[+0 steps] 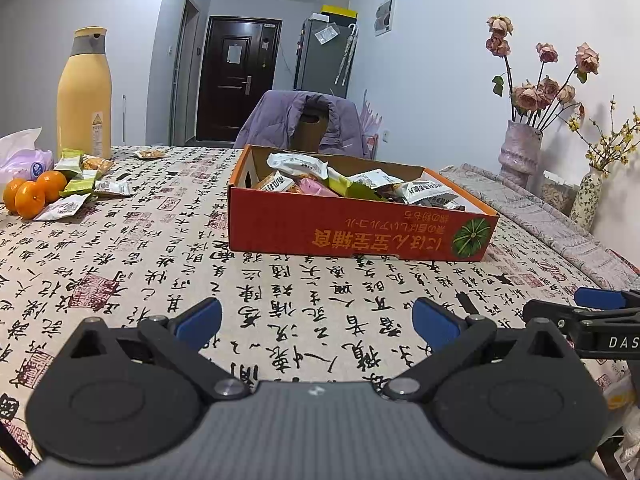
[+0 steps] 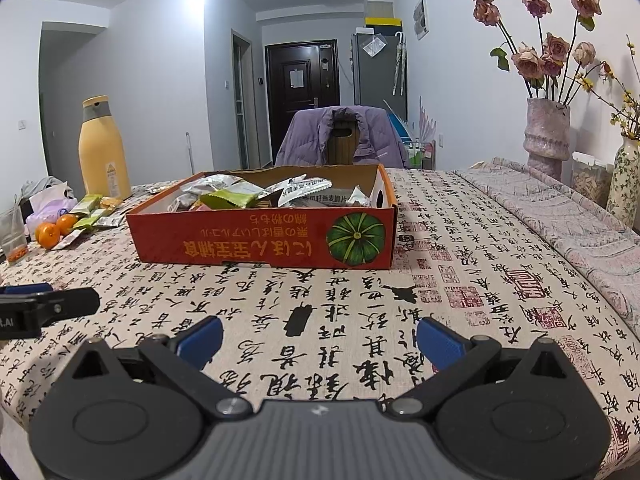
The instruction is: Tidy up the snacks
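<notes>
Beside loose snack packets (image 1: 72,184), oranges (image 1: 30,196)

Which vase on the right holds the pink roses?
The taller pinkish ribbed vase holds the roses; the white floral-patterned vase beside it holds yellow-flowered twigs.

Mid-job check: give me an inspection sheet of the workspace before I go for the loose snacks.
Surface: table under a calligraphy-print cloth.
Job's things: red cardboard box open and part full of snack packets; loose snack packets lie far left of it.
Clutter: three oranges, yellow bottle, plastic bag, two flower vases at the right edge.
Grippers: left claw open, empty, low over the cloth; right claw open, empty, beside it.
Cables: nothing seen.
Surroundings: chair with a purple jacket behind the table, dark door, grey fridge.
</notes>
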{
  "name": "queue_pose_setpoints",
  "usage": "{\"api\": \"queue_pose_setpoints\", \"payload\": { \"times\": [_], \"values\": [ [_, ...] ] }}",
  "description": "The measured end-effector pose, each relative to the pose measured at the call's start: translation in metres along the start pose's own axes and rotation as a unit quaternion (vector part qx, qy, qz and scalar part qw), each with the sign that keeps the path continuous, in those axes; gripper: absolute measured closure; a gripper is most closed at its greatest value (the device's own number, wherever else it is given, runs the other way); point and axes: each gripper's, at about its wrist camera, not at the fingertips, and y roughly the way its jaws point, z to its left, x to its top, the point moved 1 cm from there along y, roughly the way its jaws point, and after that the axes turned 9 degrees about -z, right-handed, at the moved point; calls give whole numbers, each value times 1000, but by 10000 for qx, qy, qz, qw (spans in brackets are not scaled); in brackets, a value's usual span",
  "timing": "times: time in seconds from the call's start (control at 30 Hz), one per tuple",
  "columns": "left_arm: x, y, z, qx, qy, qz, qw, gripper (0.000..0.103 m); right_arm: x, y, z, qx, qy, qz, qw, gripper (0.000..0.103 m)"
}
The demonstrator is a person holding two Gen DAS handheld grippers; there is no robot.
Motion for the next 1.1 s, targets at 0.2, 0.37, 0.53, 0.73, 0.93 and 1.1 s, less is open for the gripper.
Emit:
{"api": "queue_pose_setpoints", "payload": {
  "times": [0.2, 0.37, 0.53, 0.73, 0.93, 1.1],
  "values": [
    [0, 0, -1, -17, 0, 2, 10000, 0, 0, 0, 0, -2, 1, 2, 10000, 0],
    [0, 0, -2, -20, 13, -1, 10000, 0, 0, 0, 0, 3, 0, 0, 10000, 0],
    [0, 0, -2, -18, 21, -2, 10000, 0, 0, 0, 0, 2, -1, 2, 10000, 0],
    [1, -1, -2, -11, 19, -8, 10000, 0, 0, 0, 0, 1, -1, -2, 10000, 0],
    [2, -1, -2, -15, 13, -11, 10000, 0, 0, 0, 0, 2, -3, -1, 10000, 0],
    [2, -2, -2, -9, 16, -14, 10000, 0, 0, 0, 0, 4, -4, -1, 10000, 0]
  ]
}}
